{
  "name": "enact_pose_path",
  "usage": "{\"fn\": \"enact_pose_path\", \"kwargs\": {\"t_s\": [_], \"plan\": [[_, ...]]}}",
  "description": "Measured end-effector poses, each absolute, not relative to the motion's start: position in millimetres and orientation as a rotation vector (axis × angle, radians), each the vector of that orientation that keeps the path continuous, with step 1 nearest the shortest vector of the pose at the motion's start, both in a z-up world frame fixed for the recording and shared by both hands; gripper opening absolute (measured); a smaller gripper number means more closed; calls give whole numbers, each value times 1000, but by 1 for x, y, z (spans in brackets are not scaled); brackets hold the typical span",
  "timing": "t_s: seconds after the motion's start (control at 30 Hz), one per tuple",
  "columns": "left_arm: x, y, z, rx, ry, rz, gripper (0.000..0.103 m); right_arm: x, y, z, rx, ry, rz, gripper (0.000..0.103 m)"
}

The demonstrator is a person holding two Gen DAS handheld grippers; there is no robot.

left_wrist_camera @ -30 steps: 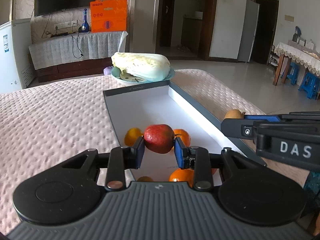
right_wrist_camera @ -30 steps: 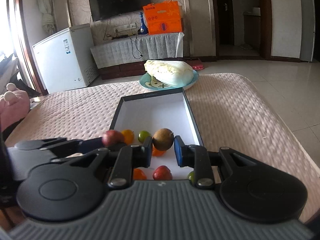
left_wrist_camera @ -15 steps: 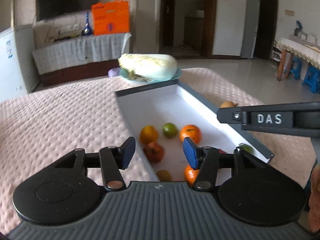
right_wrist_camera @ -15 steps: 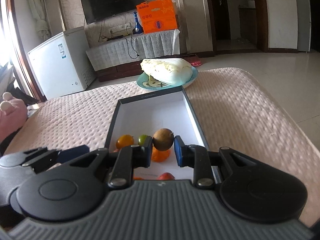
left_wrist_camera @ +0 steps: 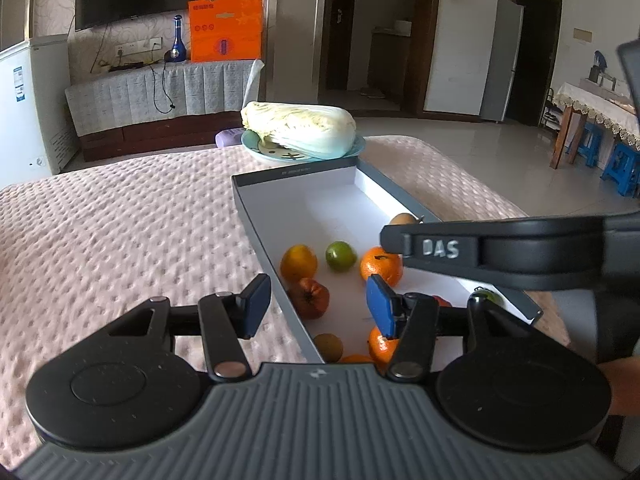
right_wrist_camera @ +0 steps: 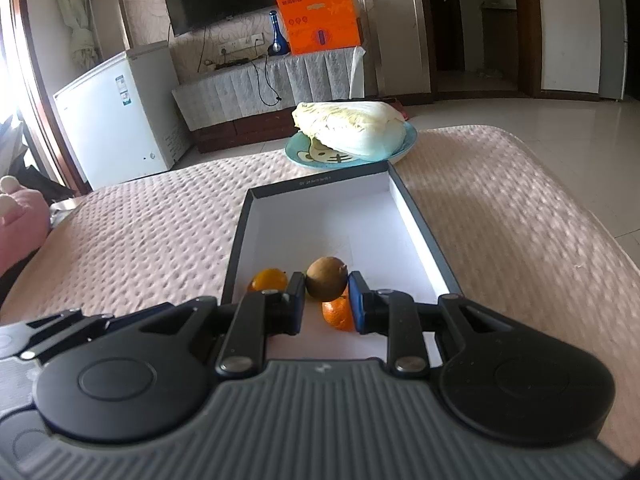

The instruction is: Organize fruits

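A red apple [left_wrist_camera: 309, 298] has just been released by the left gripper [left_wrist_camera: 316, 306] (jaws now wide, empty) into the shallow grey box [left_wrist_camera: 256, 236], while a brown kiwi [right_wrist_camera: 326, 278] is clamped by the right gripper [right_wrist_camera: 327, 298] above it.

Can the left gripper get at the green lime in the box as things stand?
Probably yes: the left gripper is open and empty, and the green lime lies uncovered ahead of it in the box, past the red apple.

Daylight from left window [right_wrist_camera: 8, 92], glare; fisheye-bent edges; sharp, soft shadows.
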State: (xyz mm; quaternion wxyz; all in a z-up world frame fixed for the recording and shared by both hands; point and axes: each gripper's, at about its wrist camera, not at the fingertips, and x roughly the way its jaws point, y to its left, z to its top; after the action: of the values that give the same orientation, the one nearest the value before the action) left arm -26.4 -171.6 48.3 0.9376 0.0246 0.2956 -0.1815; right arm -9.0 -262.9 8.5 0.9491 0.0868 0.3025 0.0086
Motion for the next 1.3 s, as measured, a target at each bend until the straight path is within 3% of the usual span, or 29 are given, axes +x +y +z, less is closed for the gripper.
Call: {"fn": "enact_pose_path", "kwargs": {"t_s": [0.23,0.27,0.3,0.37,0.63,0.77,1.3], "plan": [[-27,-171,48,57,610,-368,59,3,-254,-1,143,664,15,29],[-27,-171,48,59,612,-364,59,3,-254,-2,149,666,19,46],[-27,-171,47,63,615,-356,61,2,-254,-3,150,662,15,72],[-27,-170,47,66,616,-349,62,-2,-254,-1,148,635,16,84],[-44,-162,49,91,616,-293,64,-27,-261,17,202,556,52,84],[-60,-154,56,81,601,-278,71,-51,-266,30,260,520,61,84],[-135,-129,73,66,545,-271,76,-160,-276,45,309,483,138,84]]}}
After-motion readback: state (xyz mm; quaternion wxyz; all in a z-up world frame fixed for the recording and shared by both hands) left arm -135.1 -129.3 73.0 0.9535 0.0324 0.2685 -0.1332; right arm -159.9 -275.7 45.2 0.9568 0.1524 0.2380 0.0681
